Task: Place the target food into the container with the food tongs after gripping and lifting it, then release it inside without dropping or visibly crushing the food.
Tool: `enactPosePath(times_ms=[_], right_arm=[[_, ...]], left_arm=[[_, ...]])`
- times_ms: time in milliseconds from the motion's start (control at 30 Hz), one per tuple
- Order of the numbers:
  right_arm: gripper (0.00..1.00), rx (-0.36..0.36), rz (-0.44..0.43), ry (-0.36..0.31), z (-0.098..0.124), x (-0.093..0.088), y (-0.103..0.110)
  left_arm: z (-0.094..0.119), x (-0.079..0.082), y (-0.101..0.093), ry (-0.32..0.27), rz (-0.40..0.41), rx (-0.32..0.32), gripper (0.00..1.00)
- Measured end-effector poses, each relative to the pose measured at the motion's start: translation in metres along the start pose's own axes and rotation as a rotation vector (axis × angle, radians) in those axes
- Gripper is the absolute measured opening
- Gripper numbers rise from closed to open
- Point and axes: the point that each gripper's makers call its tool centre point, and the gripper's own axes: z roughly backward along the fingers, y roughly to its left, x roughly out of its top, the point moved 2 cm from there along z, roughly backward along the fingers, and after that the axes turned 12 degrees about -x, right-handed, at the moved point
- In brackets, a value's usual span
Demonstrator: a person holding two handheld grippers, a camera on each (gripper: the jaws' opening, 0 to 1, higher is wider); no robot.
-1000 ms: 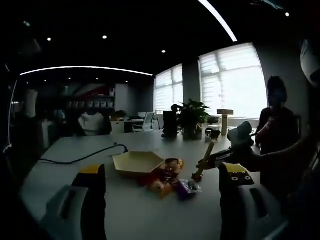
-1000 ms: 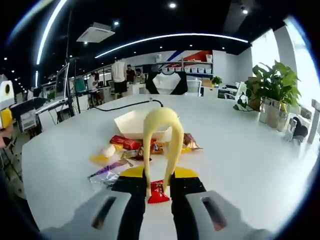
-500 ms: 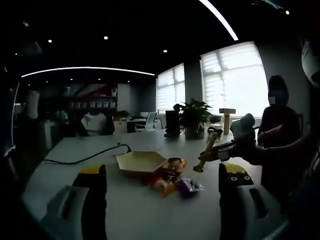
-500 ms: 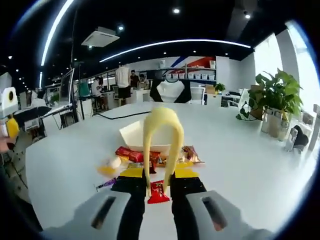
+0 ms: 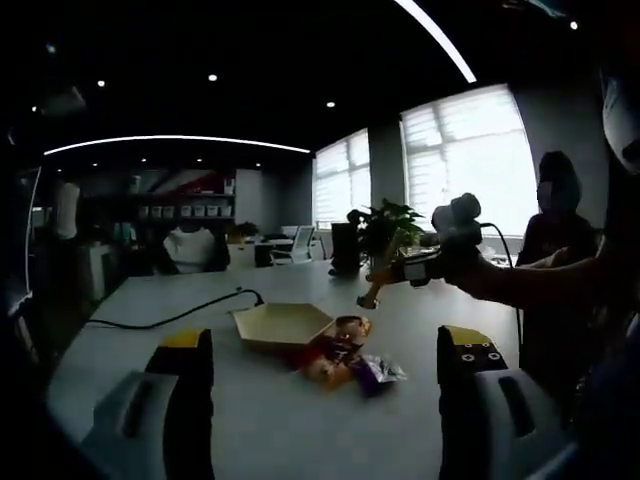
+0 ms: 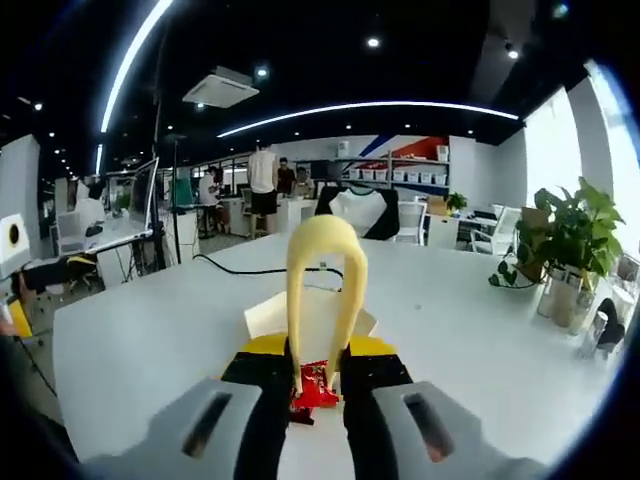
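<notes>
White table (image 5: pixel 120 330): bears a yellow open box (image 5: pixel 277 323) with a pile of snacks (image 5: pixel 340 358) beside it.
Left gripper (image 5: pixel 325 400): low over the table, jaws wide apart, holding nothing.
Right gripper (image 6: pixel 317 372): raised above the table, jaws clamped on yellow tongs (image 6: pixel 322 290).
Red snack packet (image 6: pixel 315 388): pinched between the tong tips, in front of the box.

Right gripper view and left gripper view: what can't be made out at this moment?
- Right gripper view: the tongs and both jaws hide much of the container; its contents can't be told.
- Red packet: label too small to read.
- Left gripper view: the snack pile is dim and small; kinds unclear. The right gripper is too dark to show the packet.
</notes>
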Motion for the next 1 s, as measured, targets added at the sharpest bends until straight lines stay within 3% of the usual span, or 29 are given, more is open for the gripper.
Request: enactPosePath(times_ms=[267,433,600,733,833,1000], right_arm=[[0.13,0.038,0.005,0.007,-0.043,0.02,0.008],[0.13,0.069,0.052,-0.005,-0.067,0.03,0.013],[0.13,0.083,0.034,0.042,-0.104,0.018,0.012],[0.14,0.087,0.007,0.114,-0.115,-0.011,0.013],[0.13,0.08,0.053,0.143,-0.125,-0.026,0.011],[0.13,0.082,0.055,0.188,-0.133,-0.045,0.011]], left_arm=[[0.009,0.008,0.009,0.002,-0.027,0.032,1.0],[0.011,0.008,0.011,0.011,-0.033,0.038,1.0],[0.009,0.014,0.011,0.018,-0.047,0.019,1.0],[0.007,0.018,0.012,0.012,-0.057,0.021,1.0],[0.003,0.018,0.012,0.006,-0.051,0.02,1.0],[0.0,0.017,0.007,0.012,-0.046,0.01,0.99]])
